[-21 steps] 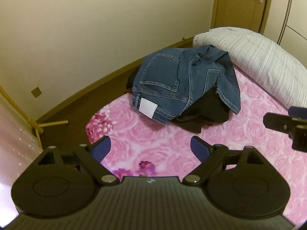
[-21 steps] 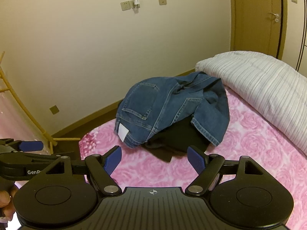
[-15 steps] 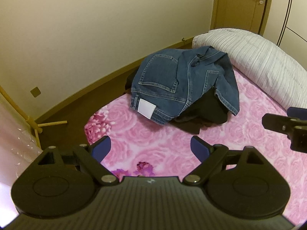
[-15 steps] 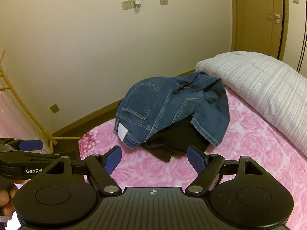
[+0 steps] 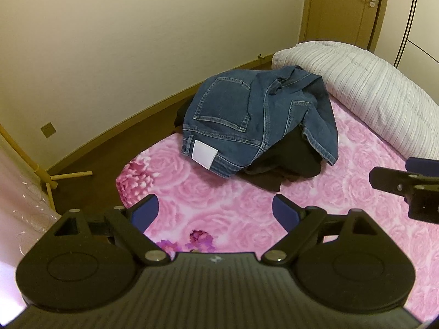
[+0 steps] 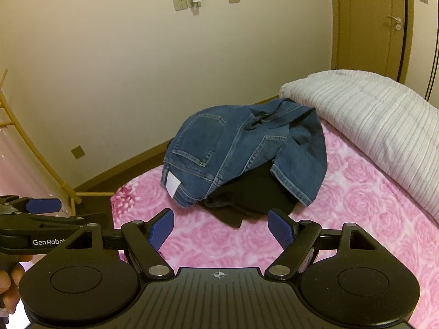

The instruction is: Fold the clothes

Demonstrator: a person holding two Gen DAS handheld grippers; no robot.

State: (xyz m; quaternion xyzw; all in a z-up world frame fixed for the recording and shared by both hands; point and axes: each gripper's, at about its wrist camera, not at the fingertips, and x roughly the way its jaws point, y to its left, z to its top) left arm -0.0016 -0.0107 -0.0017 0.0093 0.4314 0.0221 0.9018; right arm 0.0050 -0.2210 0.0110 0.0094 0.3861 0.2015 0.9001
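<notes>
1. Cream walls and a brown door (image 6: pixel 370 24) closed in the room; a bed (image 5: pixel 356 170) with a pink rose cover filled the foreground, a striped white duvet (image 5: pixel 365 96) bunched along its right side.
2. No containers were in sight.
3. Jeans (image 5: pixel 247 120) lay crumpled at the bed's far corner, back pocket and white tag up, draped over a black garment (image 5: pixel 285 161).
4. The left gripper (image 5: pixel 216 213) and right gripper (image 6: pixel 221 229) both hovered over the cover with jaws wide and nothing between them, short of the clothes.
5. Compared with a moment earlier, the pile sat slightly nearer in both views; jaws were unchanged.
</notes>
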